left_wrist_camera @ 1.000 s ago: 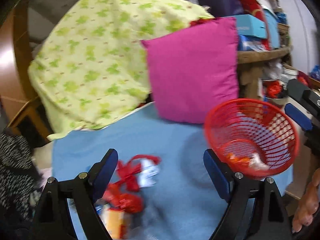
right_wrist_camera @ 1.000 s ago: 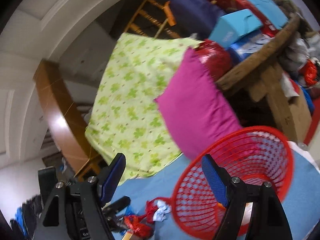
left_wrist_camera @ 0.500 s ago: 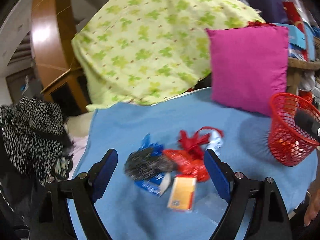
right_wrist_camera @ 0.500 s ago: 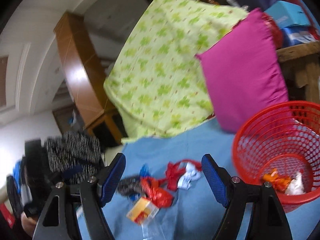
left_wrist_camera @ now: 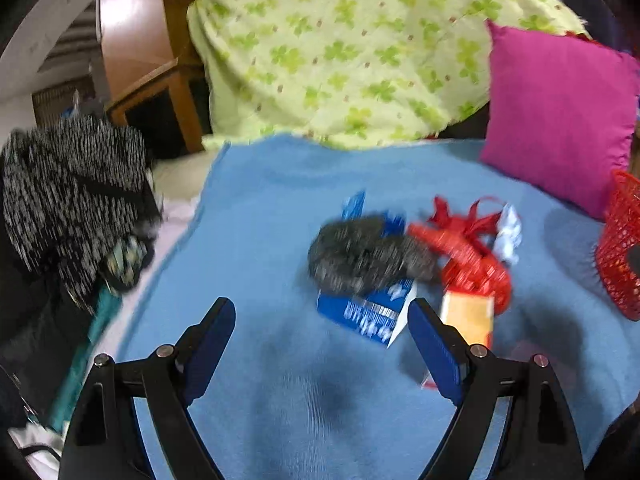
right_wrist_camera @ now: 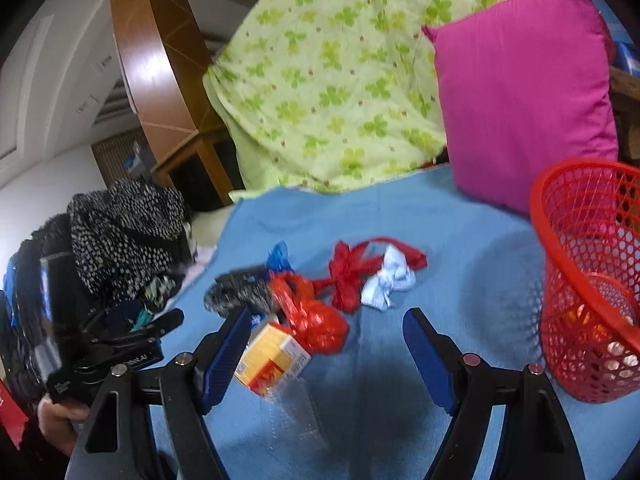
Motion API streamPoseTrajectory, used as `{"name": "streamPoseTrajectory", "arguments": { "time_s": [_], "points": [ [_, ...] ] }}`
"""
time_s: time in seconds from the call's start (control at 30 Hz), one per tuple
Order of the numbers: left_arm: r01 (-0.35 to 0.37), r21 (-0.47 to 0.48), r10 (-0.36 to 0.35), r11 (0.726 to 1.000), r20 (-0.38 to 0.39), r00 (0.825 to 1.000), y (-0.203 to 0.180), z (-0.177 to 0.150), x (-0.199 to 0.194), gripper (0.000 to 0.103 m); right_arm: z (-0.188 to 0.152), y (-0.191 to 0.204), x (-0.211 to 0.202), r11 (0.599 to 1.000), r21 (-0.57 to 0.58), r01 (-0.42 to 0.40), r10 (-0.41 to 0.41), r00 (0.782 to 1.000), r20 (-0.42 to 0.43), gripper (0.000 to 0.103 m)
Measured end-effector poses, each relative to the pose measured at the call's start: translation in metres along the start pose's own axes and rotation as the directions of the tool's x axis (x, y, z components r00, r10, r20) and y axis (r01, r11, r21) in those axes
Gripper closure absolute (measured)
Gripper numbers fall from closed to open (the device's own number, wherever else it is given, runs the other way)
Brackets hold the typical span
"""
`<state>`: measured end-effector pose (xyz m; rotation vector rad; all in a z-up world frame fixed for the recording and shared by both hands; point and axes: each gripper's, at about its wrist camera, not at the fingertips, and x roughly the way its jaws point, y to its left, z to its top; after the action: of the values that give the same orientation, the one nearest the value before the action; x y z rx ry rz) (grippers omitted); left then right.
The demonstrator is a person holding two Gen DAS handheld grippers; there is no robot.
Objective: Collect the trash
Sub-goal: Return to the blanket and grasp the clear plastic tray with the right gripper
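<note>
Both our tools, left [left_wrist_camera: 320, 344] and right [right_wrist_camera: 324, 348], gape wide, empty. A few scraps lie in the red mesh plastic basket [right_wrist_camera: 576, 264] at three o'clock; the litter pile [right_wrist_camera: 316, 304] on the blue blanket [right_wrist_camera: 460, 240] remains, twelve o'clock.

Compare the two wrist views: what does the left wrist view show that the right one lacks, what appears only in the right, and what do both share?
Only the left wrist view shows the blue printed wrapper clearly. Only the right shows the red mesh basket's inside, the clear plastic piece and the left gripper. Both share the blue cloth, pink cushion, red ribbon and yellow carton.
</note>
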<state>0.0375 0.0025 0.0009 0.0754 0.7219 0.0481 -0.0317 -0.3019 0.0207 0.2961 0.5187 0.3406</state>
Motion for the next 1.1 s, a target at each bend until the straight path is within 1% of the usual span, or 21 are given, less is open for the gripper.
{"name": "streamPoseTrajectory", "arguments": {
  "time_s": [0.07, 0.1, 0.17, 0.27, 0.37, 0.5, 0.63, 0.87, 1.1],
  "points": [
    [0.015, -0.023, -0.015, 1.000, -0.035, 0.999, 0.003, -0.010, 0.011, 0.015, -0.003, -0.002, 0.005, 1.000, -0.006, 0.011, -0.011, 1.000, -0.028, 0.021],
    [0.034, -0.035, -0.036, 0.999, -0.052, 0.998, 0.004, -0.014, 0.016, 0.015, -0.005, -0.002, 0.007, 1.000, -0.016, 0.010, -0.011, 0.999, -0.045, 0.021],
    [0.050, -0.033, -0.052, 0.998, -0.069, 0.996, 0.003, -0.018, 0.022, 0.015, -0.009, 0.000, 0.011, 0.999, -0.038, -0.013, 0.009, 0.996, -0.086, 0.021],
    [0.019, -0.003, -0.019, 1.000, -0.073, 0.997, 0.000, -0.021, 0.026, 0.015, -0.020, 0.010, 0.020, 0.994, -0.077, -0.073, 0.059, 0.984, -0.167, 0.021],
    [-0.005, 0.021, 0.006, 1.000, -0.063, 0.998, -0.002, -0.022, 0.024, 0.015, -0.029, 0.018, 0.029, 0.990, -0.097, -0.106, 0.082, 0.971, -0.225, 0.021],
    [-0.031, 0.043, 0.034, 0.999, -0.061, 0.998, -0.003, -0.026, 0.023, 0.015, -0.041, 0.022, 0.039, 0.986, -0.037, -0.164, 0.147, 0.948, -0.282, 0.021],
    [-0.043, 0.056, 0.046, 0.998, -0.049, 0.998, -0.001, -0.025, 0.021, 0.015, -0.042, 0.020, 0.043, 0.986, -0.014, -0.164, 0.153, 0.944, -0.292, 0.021],
    [-0.036, 0.062, 0.039, 0.997, -0.056, 0.998, 0.000, -0.024, 0.025, 0.015, -0.040, 0.012, 0.046, 0.986, 0.042, -0.162, 0.167, 0.939, -0.300, 0.023],
    [-0.025, 0.078, 0.030, 0.997, -0.054, 0.998, -0.006, -0.023, 0.026, 0.015, -0.043, 0.010, 0.049, 0.979, 0.074, -0.190, 0.204, 0.922, -0.330, 0.023]
  ]
}}
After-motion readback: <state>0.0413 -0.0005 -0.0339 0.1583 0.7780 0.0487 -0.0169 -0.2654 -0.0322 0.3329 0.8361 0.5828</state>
